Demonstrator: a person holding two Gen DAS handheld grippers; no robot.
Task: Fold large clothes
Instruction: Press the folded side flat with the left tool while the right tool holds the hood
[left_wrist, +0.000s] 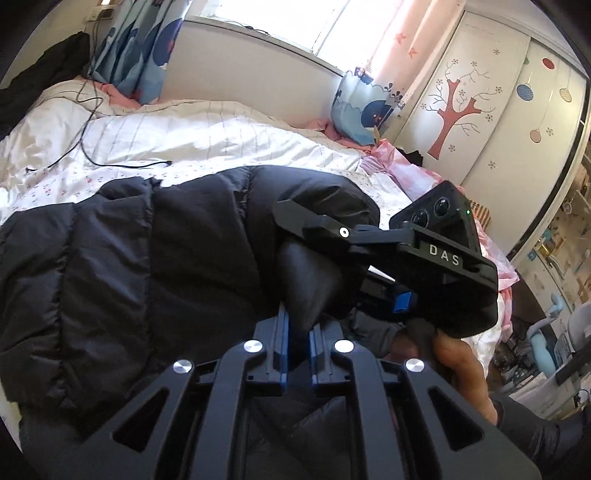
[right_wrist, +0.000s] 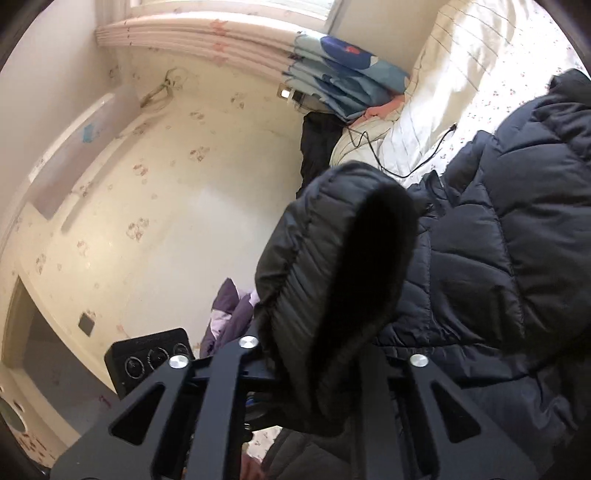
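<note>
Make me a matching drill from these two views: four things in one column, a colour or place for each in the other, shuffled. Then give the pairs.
Things:
1. jacket
2. cable
3. tree
4. curtain

Descriptions:
A. red, stuck on the wardrobe door
B. black and thin, lying on the white bedding
C. blue patterned, hanging by the window
D. dark and quilted, clamped in the left gripper

Pairs: 1-D, 2-B, 3-A, 4-C

a home bedroom: a bed (left_wrist: 192, 136) with white quilt, patterned curtains (left_wrist: 136, 44), decorated wardrobe (left_wrist: 480, 110).
</note>
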